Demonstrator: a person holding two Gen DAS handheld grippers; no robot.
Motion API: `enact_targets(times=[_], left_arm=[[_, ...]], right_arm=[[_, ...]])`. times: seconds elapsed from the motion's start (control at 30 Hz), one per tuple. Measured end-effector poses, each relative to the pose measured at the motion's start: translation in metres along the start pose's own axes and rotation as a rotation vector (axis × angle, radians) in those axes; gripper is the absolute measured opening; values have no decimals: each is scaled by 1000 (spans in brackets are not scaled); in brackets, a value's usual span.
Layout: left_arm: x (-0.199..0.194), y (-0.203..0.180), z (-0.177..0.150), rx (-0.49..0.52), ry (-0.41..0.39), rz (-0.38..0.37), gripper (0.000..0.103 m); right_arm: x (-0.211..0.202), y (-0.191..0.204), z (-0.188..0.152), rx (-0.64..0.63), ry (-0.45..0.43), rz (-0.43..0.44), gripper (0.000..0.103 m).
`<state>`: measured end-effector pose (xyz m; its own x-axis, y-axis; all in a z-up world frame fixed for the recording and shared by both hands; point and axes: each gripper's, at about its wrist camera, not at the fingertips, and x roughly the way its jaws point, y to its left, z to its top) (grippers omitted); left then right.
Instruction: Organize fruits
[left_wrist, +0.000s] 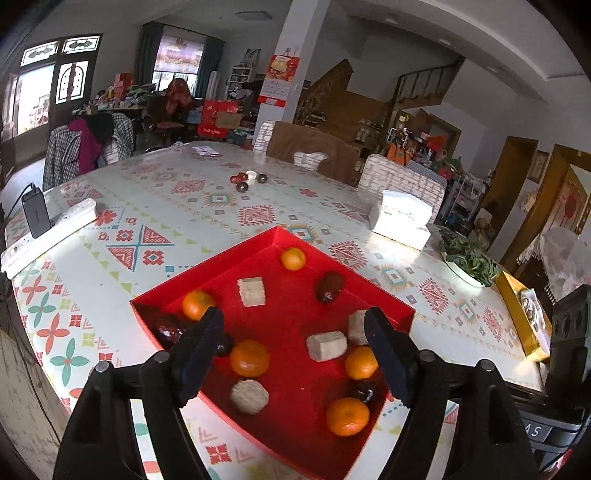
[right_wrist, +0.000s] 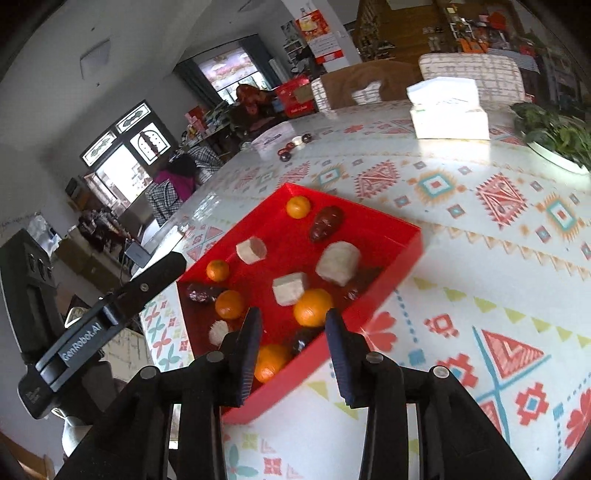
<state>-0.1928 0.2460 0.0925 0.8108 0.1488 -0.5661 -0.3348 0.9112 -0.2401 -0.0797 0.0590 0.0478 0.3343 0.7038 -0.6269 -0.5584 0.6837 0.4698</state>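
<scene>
A red tray (left_wrist: 203, 264) (right_wrist: 388, 277) lies on the patterned table and holds several oranges, dark red dates and beige blocks. My left gripper (left_wrist: 291, 317) hangs open over the tray's near half, with an orange (left_wrist: 250, 358) and a beige block (left_wrist: 327, 345) below the gap. Nothing touches its pads. My right gripper (right_wrist: 293, 314) is open above the tray's near corner. An orange (right_wrist: 313, 307) sits just beyond its tips and another orange (right_wrist: 271, 362) lies under its left finger. A date (right_wrist: 327, 223) lies at the far end.
A white tissue box (left_wrist: 400, 218) and a plate of greens (left_wrist: 467, 262) stand to the right. A power strip (left_wrist: 48, 229) with a charger lies at the left edge. Small dark round items (left_wrist: 247, 179) sit farther back. A yellow box (left_wrist: 524, 321) lies at the right edge.
</scene>
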Motion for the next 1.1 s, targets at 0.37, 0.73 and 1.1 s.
enact_targets(times=[0.37, 0.73, 1.1], left_arm=[[-42, -65, -17, 209, -215, 250, 102], [-47, -95, -32, 259, -182, 216, 103], [-42, -104, -42, 278, -127, 168, 103]], right_arm=[[-36, -22, -31, 47, -64, -116, 42], [-66, -24, -54, -1, -118, -243, 51], [-80, -30, -67, -16, -139, -295, 56]])
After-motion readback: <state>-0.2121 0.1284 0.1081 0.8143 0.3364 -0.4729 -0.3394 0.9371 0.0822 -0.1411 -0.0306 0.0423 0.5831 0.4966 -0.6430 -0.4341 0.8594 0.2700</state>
